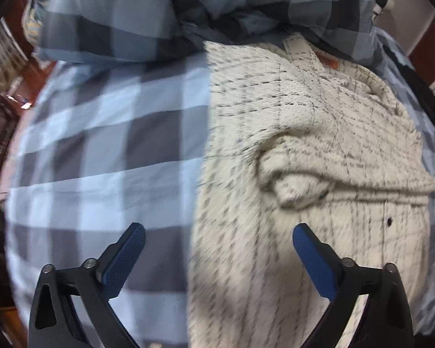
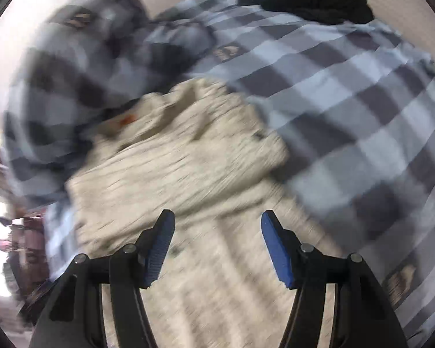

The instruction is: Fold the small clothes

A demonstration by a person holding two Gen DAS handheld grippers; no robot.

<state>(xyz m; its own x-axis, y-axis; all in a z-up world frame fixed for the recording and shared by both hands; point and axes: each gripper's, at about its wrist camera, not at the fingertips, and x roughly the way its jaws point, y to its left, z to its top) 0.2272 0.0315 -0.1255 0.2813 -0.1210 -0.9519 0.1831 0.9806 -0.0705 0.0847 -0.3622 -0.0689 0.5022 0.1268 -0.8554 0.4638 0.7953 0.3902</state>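
Left gripper (image 1: 219,233) was wide open, nothing between the blue pads (image 1: 313,261). Its left finger sat over the blue-and-grey checked bedsheet (image 1: 107,145), its right finger over the cream shirt (image 1: 319,145). The shirt's straight left edge ran up ahead between the two fingers. Shirt was cream with a thin dark dashed grid, lying flat on the sheet ahead and to the right of this gripper. A folded-over sleeve cuff (image 1: 293,188) bunched just ahead of the right finger. A dark button (image 1: 389,221) showed right of that finger. An orange label (image 1: 329,62) sat at the collar, at the far end of the shirt. Beyond the collar lay a rumpled checked duvet (image 1: 159,14). Fingers looked to be above the cloth; contact could not be told.

Right gripper (image 2: 217,232) was also open, jaws spread and empty, both blue pads (image 2: 278,255) over the cream shirt (image 2: 188,159). Shirt filled the area under and ahead of it, heavily motion-blurred. Orange label (image 2: 127,120) was ahead and to the left. Checked bedsheet (image 2: 348,101) spread ahead and to the right. Black garment (image 2: 316,4) lay far ahead to the right, well apart from the shirt. Checked duvet (image 2: 72,72) was heaped ahead-left, touching the shirt's far end.
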